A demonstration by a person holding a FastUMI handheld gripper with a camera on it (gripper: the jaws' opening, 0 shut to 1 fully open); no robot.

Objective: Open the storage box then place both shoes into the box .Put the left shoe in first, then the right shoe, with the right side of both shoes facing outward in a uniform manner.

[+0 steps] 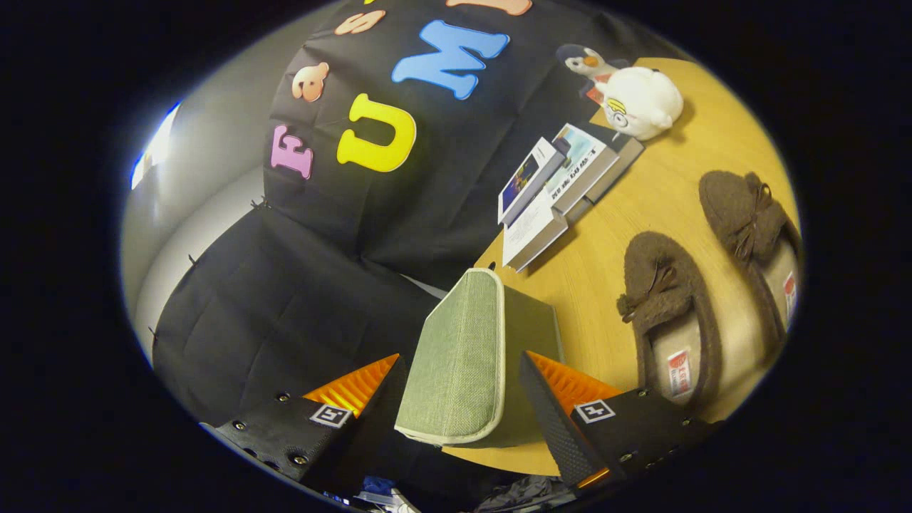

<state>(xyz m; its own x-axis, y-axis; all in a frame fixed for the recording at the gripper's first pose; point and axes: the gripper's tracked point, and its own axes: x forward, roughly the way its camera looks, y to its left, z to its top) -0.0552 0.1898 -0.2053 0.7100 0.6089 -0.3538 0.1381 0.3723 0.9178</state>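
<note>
The storage box was seen partly, its base hidden between the fingers of the gripper, whose jaws stood apart, not pressing it. Green woven fabric with pale edging covered its lid. Two brown shoes lay beyond, on the wooden table, one cut off.
</note>
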